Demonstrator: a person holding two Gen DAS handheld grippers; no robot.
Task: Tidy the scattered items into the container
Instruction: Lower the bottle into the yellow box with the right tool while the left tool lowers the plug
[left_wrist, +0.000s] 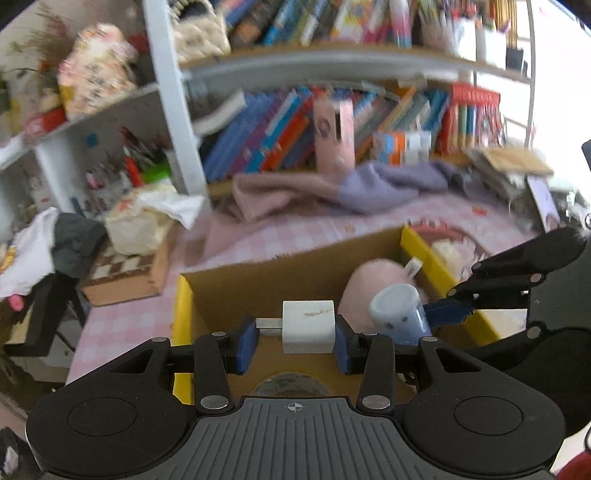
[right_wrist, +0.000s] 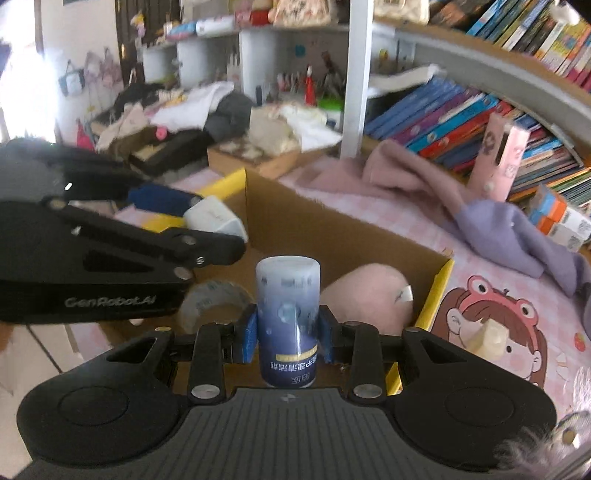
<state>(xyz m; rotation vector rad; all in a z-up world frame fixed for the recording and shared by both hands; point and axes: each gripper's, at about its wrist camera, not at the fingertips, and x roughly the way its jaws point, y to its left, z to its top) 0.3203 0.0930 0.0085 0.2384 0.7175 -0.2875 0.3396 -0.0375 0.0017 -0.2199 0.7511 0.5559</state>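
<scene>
Over the pink checked tablecloth (left_wrist: 295, 236), above the cardboard box (right_wrist: 332, 221), my left gripper (left_wrist: 293, 341) clamps a white charger block (left_wrist: 308, 326) and my right gripper (right_wrist: 288, 334) clamps a blue bottle (right_wrist: 288, 317).

Left gripper (left_wrist: 295, 338) over open cardboard box (left_wrist: 258, 284), blue pads clamped on white cube-shaped charger (left_wrist: 308, 326); metal plug prongs stick out toward left pad. Right gripper (left_wrist: 439, 314) enters from right, gripping blue-white bottle (left_wrist: 399, 312) above box. Pink rounded plush (left_wrist: 373, 284) with white tag lies inside box, behind bottle. Tape roll (left_wrist: 291, 384) partly visible below charger. Box has yellow flaps, sits on pink checkered cloth (left_wrist: 295, 232). Pink-and-purple fabric (left_wrist: 332, 188) bunched before blurred bookshelf (left_wrist: 332, 122).
</scene>
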